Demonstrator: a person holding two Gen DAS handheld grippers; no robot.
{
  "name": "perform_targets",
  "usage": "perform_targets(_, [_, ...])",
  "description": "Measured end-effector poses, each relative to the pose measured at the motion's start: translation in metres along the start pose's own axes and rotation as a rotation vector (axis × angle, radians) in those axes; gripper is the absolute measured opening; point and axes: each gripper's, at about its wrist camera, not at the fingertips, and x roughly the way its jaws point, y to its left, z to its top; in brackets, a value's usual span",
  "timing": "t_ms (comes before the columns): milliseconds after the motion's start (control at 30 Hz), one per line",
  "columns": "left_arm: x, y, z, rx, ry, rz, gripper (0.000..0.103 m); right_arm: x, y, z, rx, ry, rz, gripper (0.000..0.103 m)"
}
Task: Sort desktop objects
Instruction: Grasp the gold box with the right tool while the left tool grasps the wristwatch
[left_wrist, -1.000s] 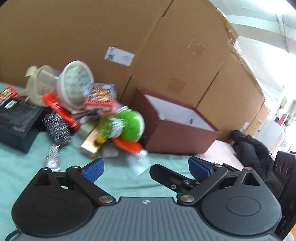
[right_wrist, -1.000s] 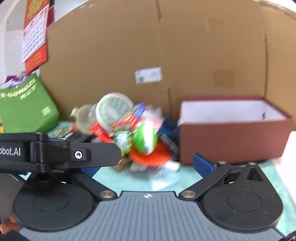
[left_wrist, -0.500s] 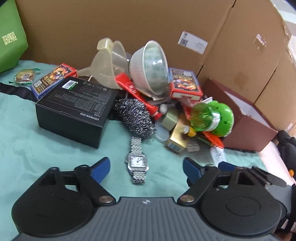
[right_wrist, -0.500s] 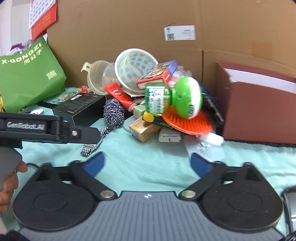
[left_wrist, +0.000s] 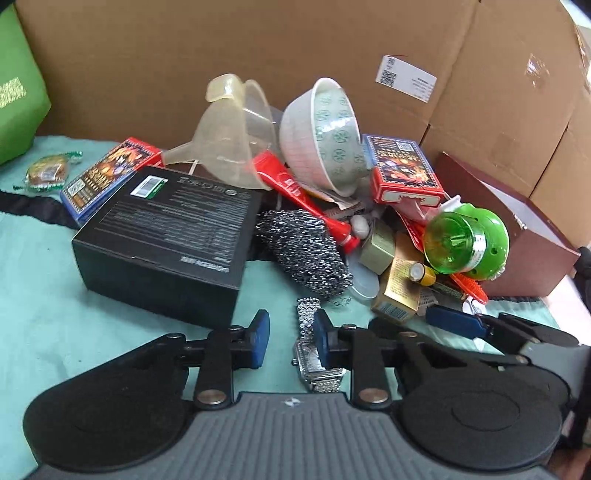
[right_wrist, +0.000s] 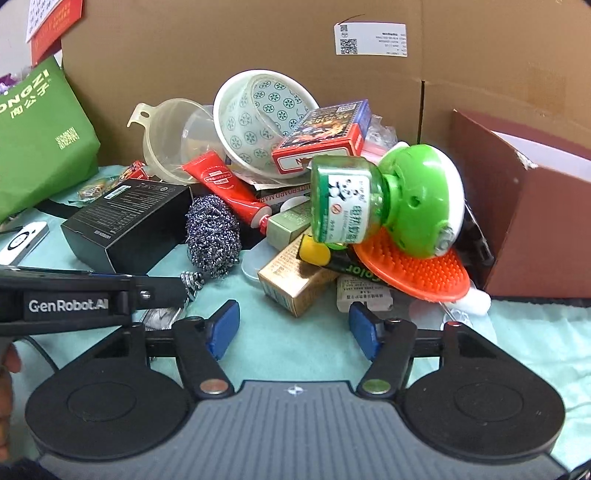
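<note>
A pile of objects lies on a teal cloth against cardboard boxes. A silver wristwatch (left_wrist: 314, 360) lies flat in front of the pile. My left gripper (left_wrist: 290, 338) is low over it with the jaws partly closed; the right pad stands over the watch band and the left pad is clear of it. My right gripper (right_wrist: 293, 326) is open and empty in front of a gold box (right_wrist: 295, 277). A green mosquito-liquid bottle (right_wrist: 384, 201) rests on an orange brush (right_wrist: 417, 267). A steel scourer (left_wrist: 304, 251) lies behind the watch; the left gripper's arm hides most of the watch in the right wrist view.
A black box (left_wrist: 166, 240), funnel (left_wrist: 229, 136), patterned bowl (left_wrist: 325, 133), red tube (left_wrist: 299, 192) and two card packs (left_wrist: 404, 170) fill the pile. An open maroon box (right_wrist: 532, 210) stands right. A green bag (right_wrist: 37, 136) stands left.
My left gripper has swung left from the maroon box, come down over the watch and narrowed its jaws. My right gripper has moved closer to the pile and stayed open.
</note>
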Motion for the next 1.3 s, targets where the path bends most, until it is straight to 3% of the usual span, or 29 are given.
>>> perform_targets(67, [-0.003, 0.005, 0.0, -0.006, 0.005, -0.015, 0.027, 0.003, 0.001, 0.004, 0.013, -0.009, -0.004, 0.061])
perform_targets(167, [-0.008, 0.008, -0.002, -0.017, 0.019, -0.06, 0.044, 0.01, 0.002, 0.01, 0.031, -0.022, -0.033, 0.06])
perform_targets(200, [-0.009, 0.007, -0.002, -0.014, 0.021, -0.074, 0.05, 0.012, 0.002, 0.012, 0.041, -0.021, -0.031, 0.056])
perform_targets(267, [-0.01, 0.0, -0.004, 0.014, 0.022, -0.072, 0.054, 0.012, -0.001, 0.013, 0.056, -0.031, -0.022, 0.043])
perform_targets(400, [-0.009, -0.014, -0.008, 0.076, 0.02, -0.06, 0.062, 0.003, -0.003, 0.01, 0.068, -0.031, -0.015, 0.037])
perform_targets(533, [-0.005, -0.023, -0.009, 0.12, 0.016, -0.031, 0.054, -0.013, -0.012, 0.002, 0.059, -0.02, -0.016, 0.031])
perform_targets(600, [-0.003, -0.028, -0.008, 0.146, 0.017, -0.002, 0.031, -0.022, -0.018, -0.002, 0.063, -0.007, -0.004, 0.03])
perform_targets(733, [-0.008, -0.026, -0.012, 0.171, 0.025, -0.022, 0.03, -0.044, -0.028, -0.014, 0.067, 0.021, 0.024, 0.03])
perform_targets(900, [-0.026, -0.021, -0.018, 0.208, 0.08, -0.107, 0.031, -0.074, -0.038, -0.035, 0.067, 0.08, 0.067, 0.027])
perform_targets(967, [-0.03, -0.024, -0.02, 0.21, 0.092, -0.097, 0.031, -0.081, -0.041, -0.041, 0.075, 0.098, 0.077, 0.028])
perform_targets(1133, [-0.027, -0.038, -0.027, 0.265, 0.074, -0.071, 0.043, -0.079, -0.036, -0.037, 0.039, 0.053, 0.042, 0.031])
perform_targets(1300, [-0.026, -0.041, -0.027, 0.309, 0.072, -0.043, 0.034, -0.065, -0.031, -0.027, 0.015, 0.03, 0.051, 0.034])
